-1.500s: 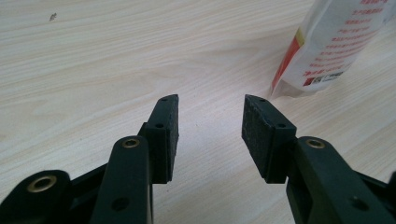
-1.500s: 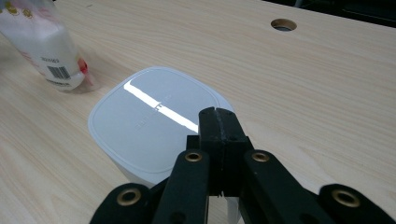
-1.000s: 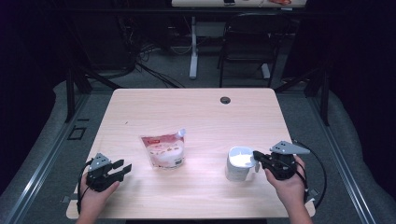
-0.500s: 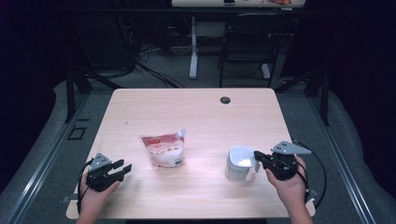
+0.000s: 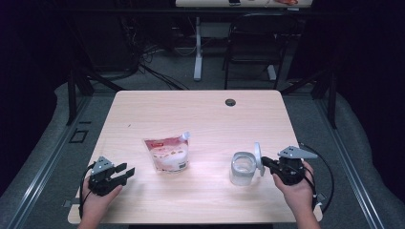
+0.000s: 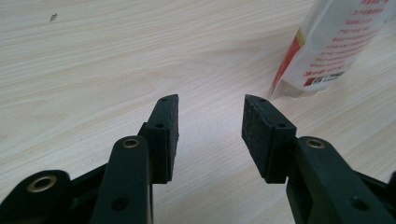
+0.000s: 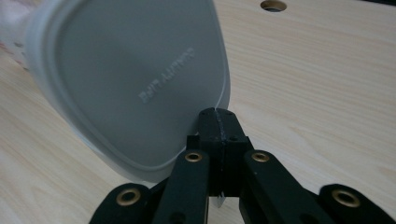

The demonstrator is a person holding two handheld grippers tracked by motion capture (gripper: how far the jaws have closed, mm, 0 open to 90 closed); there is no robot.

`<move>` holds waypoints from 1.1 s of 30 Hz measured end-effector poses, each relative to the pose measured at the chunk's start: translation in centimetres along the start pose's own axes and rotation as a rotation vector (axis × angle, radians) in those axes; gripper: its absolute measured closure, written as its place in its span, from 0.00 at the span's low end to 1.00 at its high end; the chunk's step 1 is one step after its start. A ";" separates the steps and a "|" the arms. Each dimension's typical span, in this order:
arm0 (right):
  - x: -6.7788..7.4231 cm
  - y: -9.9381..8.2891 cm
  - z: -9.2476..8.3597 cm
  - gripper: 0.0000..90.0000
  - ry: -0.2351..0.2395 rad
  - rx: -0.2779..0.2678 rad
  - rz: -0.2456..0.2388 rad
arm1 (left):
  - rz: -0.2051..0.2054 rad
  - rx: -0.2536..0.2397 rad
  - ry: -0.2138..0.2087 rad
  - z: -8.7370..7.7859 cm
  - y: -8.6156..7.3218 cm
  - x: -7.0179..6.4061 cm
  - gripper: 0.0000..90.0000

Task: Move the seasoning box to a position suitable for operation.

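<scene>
A clear plastic container (image 5: 242, 168) stands open on the wooden table (image 5: 200, 114) at the front right. Its pale lid (image 5: 258, 158) stands on edge just right of the container's rim, and my right gripper (image 5: 267, 164) is shut on the lid's rim. In the right gripper view the lid (image 7: 135, 88) tilts up large ahead of the closed right gripper (image 7: 217, 116). A white and red pouch (image 5: 167, 155) lies left of the container. My left gripper (image 5: 126, 172) rests open at the front left, with nothing between its jaws. In the left gripper view the pouch (image 6: 336, 42) lies beyond the left gripper (image 6: 210, 126), to the right.
A round cable hole (image 5: 230, 102) sits near the table's far edge, also seen as the hole (image 7: 273, 5) in the right gripper view. Beyond the table stand a chair (image 5: 253, 43) and a desk leg (image 5: 197, 52) on dark floor.
The lid lay on the container before. It now stands tipped up on edge at the container's right side, held by my right gripper. The left hand has not moved.
</scene>
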State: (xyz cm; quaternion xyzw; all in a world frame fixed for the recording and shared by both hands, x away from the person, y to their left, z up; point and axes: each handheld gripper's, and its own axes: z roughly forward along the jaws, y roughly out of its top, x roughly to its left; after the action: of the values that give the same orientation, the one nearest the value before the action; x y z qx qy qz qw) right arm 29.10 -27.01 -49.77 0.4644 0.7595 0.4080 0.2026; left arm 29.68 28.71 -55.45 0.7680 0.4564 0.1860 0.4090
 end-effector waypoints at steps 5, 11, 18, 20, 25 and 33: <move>-0.6 -0.5 0.2 1.00 0.034 -0.004 0.052 | 0.001 0.001 -0.001 -0.1 0.0 0.1 0.63; -0.8 -0.7 0.3 1.00 0.042 -0.005 0.061 | 0.004 0.000 0.000 0.0 0.0 0.0 0.63; -0.9 -1.0 0.5 1.00 0.043 0.006 0.064 | 0.002 0.001 -0.001 0.0 0.0 0.1 0.63; -0.9 -1.0 0.6 1.00 0.039 0.005 0.068 | 0.003 0.001 0.000 -0.1 0.0 0.1 0.63; -1.1 -1.2 0.6 1.00 0.041 0.004 0.073 | -0.001 -0.004 0.000 -0.1 0.0 0.1 0.63; -1.2 -1.5 0.3 0.97 0.033 -0.006 0.072 | 0.000 -0.004 0.000 -0.1 0.0 0.1 0.63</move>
State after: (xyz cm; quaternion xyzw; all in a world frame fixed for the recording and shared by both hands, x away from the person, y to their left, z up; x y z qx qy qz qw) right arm 29.08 -28.27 -51.25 0.4838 0.7444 0.4249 0.1765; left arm 29.64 28.84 -55.38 0.7672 0.4561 0.1871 0.4104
